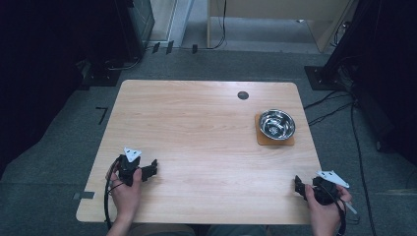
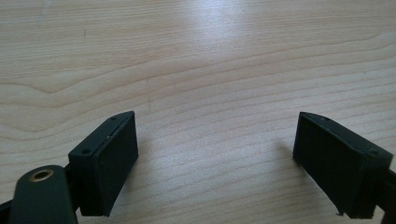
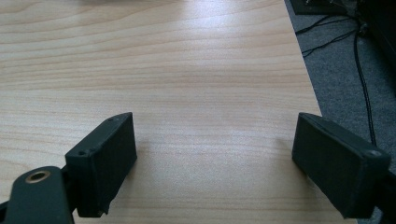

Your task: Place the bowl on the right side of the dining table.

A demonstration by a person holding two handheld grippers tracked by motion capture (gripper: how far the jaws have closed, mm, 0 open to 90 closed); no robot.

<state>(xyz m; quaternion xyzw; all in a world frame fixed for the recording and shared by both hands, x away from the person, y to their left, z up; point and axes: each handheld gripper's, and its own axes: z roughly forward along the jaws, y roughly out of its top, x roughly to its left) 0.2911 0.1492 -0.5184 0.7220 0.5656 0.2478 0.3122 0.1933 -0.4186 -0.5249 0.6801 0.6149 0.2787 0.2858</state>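
The bowl (image 1: 277, 124), a shiny steel one, sat on a brown mat (image 1: 260, 139) on the table (image 1: 196, 123), and everything else is placed from it. The mat lay flat under the bowl, its edges showing on the near and left sides. Just beyond the bowl, toward the far edge, a small dark round hole (image 1: 243, 95) marked the wood.

The left gripper (image 1: 150, 169) rested well apart from the bowl, nearer the person and far to the bowl's left, by the near left part of the table. The left hand (image 1: 127, 189) held it from below. In the left gripper view its jaws stood wide apart with bare wood between them, gripping nothing (image 2: 215, 154).

The right gripper (image 1: 298, 184) lay nearer the person than the bowl and slightly to the bowl's right, close to the table's near right corner. The right hand (image 1: 322, 209) held it. In the right gripper view its jaws also stood wide apart over bare wood, with nothing between the pads (image 3: 215, 154); the table's right edge and grey floor (image 3: 345, 70) with cables showed beyond.

Neither gripper touched the bowl or the mat.
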